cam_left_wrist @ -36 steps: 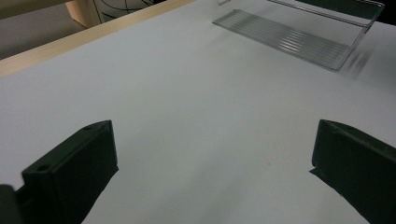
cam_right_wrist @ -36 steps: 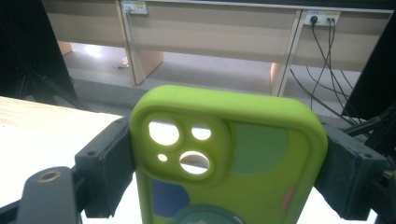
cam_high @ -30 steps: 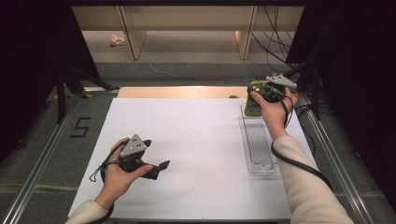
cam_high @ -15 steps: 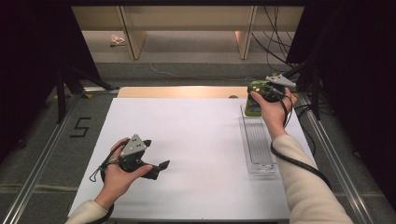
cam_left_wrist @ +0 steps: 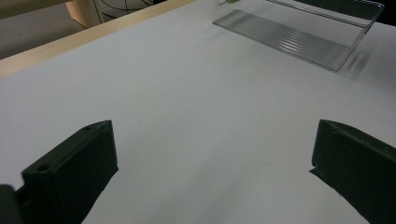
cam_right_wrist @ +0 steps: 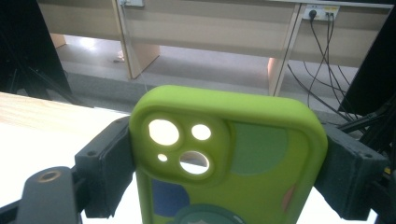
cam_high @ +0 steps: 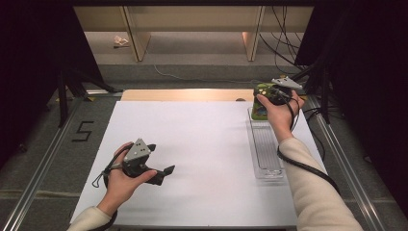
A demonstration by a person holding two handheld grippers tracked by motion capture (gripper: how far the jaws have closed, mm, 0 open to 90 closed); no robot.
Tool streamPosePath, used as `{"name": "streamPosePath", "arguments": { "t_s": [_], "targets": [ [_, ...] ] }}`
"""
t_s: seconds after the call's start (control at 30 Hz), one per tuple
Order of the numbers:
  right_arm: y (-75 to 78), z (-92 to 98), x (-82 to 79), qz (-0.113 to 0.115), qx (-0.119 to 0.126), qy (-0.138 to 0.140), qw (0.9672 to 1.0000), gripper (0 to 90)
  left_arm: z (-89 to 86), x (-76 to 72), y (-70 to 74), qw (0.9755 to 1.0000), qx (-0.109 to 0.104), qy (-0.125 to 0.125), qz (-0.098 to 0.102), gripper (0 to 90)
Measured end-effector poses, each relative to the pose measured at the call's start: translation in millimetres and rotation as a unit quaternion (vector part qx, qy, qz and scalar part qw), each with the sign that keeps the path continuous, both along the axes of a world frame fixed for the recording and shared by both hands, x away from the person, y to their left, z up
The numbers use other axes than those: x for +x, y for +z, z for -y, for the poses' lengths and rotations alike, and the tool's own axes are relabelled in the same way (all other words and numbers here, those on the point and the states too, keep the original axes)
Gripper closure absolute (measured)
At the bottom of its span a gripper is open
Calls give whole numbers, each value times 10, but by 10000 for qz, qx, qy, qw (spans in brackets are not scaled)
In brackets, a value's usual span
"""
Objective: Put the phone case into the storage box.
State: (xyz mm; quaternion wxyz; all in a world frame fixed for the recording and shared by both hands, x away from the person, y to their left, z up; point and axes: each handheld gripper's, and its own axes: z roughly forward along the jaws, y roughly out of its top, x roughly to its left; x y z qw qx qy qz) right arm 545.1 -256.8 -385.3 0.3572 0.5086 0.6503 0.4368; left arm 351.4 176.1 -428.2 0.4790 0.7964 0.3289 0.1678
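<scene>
A lime-green phone case [cam_right_wrist: 229,154] with camera cutouts and coloured patches stands upright between the jaws of my right gripper [cam_right_wrist: 229,172], which is shut on its two sides. From above, that case [cam_high: 260,103] is at the far end of a clear ribbed plastic tray [cam_high: 266,149] on the table's right, with the right gripper [cam_high: 270,95] over it. My left gripper [cam_high: 161,174] rests low over the white table near the front left. Its jaws stand wide open with nothing between them [cam_left_wrist: 210,158]. The tray [cam_left_wrist: 299,39] lies ahead of it.
The white tabletop [cam_high: 192,144] has a wooden strip [cam_high: 183,95] along its far edge. Metal rails [cam_high: 43,159] run along both sides. Beyond the table are wooden furniture legs [cam_high: 134,33] and hanging cables [cam_high: 284,33]. Black cables trail from both grippers.
</scene>
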Motion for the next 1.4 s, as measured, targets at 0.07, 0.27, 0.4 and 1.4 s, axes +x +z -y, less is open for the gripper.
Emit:
{"name": "streamPosePath", "arguments": {
  "t_s": [0.07, 0.27, 0.4, 1.4],
  "targets": [
    [1, -1, 7, 7, -9, -2, 10000, 171, -1, 1, 0, 10000, 1, 4, 0, 0],
    [-6, 10, 34, -55, -25, -38, 10000, 171, 1, 0, 0, 10000, 7, -1, 0, 0],
    [-13, 18, 46, -67, -20, -61, 10000, 171, -1, 1, -2, 10000, 16, 1, -10, 0],
    [-85, -26, 135, -220, -154, -14, 9996, 171, -6, 3, 0, 10000, 14, 8, -2, 0]
  ]
}}
